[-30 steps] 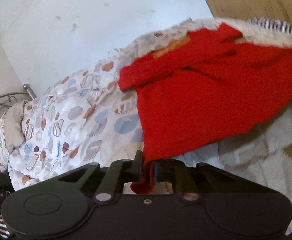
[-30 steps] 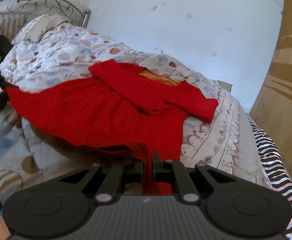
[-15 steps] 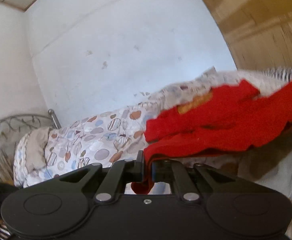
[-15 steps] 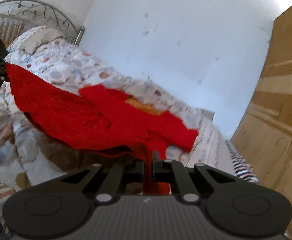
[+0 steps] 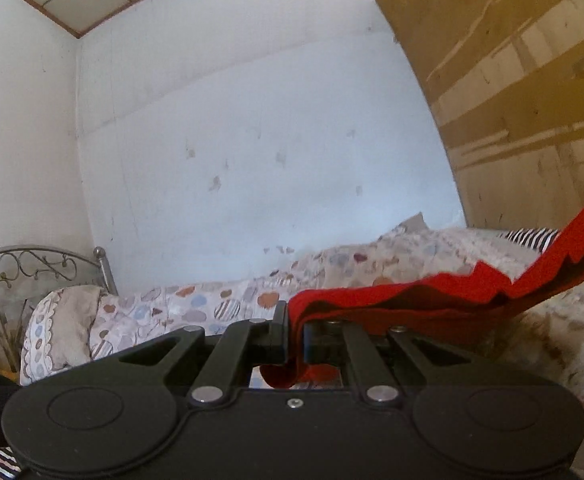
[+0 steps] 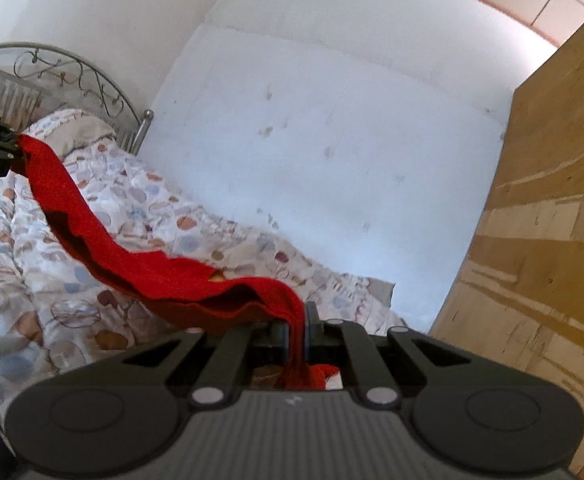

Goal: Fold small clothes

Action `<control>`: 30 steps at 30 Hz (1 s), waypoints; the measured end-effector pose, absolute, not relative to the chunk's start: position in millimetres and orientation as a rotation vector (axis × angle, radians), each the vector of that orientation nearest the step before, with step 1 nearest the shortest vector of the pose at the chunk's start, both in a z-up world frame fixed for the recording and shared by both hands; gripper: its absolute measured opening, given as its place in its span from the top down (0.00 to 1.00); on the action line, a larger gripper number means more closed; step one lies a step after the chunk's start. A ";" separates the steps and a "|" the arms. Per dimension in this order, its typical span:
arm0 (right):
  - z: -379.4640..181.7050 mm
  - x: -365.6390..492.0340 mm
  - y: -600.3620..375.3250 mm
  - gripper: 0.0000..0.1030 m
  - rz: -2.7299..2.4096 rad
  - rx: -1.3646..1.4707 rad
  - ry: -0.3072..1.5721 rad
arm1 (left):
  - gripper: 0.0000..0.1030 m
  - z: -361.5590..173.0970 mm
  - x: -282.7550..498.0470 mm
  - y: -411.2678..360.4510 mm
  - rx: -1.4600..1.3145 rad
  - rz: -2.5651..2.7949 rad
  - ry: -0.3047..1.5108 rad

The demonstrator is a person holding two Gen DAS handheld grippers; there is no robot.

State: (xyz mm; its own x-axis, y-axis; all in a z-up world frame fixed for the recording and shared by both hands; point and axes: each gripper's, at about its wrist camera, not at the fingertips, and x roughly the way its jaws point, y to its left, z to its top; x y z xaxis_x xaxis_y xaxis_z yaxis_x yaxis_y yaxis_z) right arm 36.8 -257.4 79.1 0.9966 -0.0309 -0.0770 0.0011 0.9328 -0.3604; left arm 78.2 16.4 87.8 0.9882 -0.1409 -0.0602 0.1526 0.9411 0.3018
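A small red garment [image 5: 412, 300] hangs stretched between both grippers, lifted above the bed. My left gripper [image 5: 294, 324] is shut on one corner of it, with cloth bunched behind the fingers. My right gripper [image 6: 302, 326] is shut on the other corner of the red garment [image 6: 140, 268]. In the right wrist view the left gripper [image 6: 10, 150] shows at the far left edge, gripping the garment's far end. The cloth sags in the middle, seen nearly edge-on.
A bed with a patterned quilt [image 6: 92, 240] lies under the garment. A pillow [image 5: 68, 324] and metal headboard [image 6: 72, 76] are at the left. A wooden wardrobe [image 6: 552, 200] stands at the right. A striped cloth [image 5: 532, 238] lies at the bed's far end.
Both grippers have risen and tilted up, lifting the red garment off the quilt. It lay spread flat before and now hangs taut between them.
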 end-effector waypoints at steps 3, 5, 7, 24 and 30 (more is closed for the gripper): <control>93.0 11.4 -258.7 0.93 0.008 -0.352 0.070 | 0.94 103.0 58.3 16.4 0.317 -0.161 0.016; 104.0 -5.3 -256.5 0.93 0.020 -0.372 0.048 | 0.94 113.8 39.7 15.0 0.325 -0.169 -0.016; 114.9 -15.9 -254.2 0.93 0.032 -0.384 0.032 | 0.94 123.4 25.6 13.6 0.321 -0.194 -0.032; 122.8 50.1 -257.1 0.93 0.002 -0.433 0.089 | 0.94 129.1 102.4 25.1 0.227 -0.167 0.187; 119.4 120.9 -271.0 0.92 0.022 -0.360 0.148 | 0.94 121.5 181.1 16.0 0.197 -0.157 0.270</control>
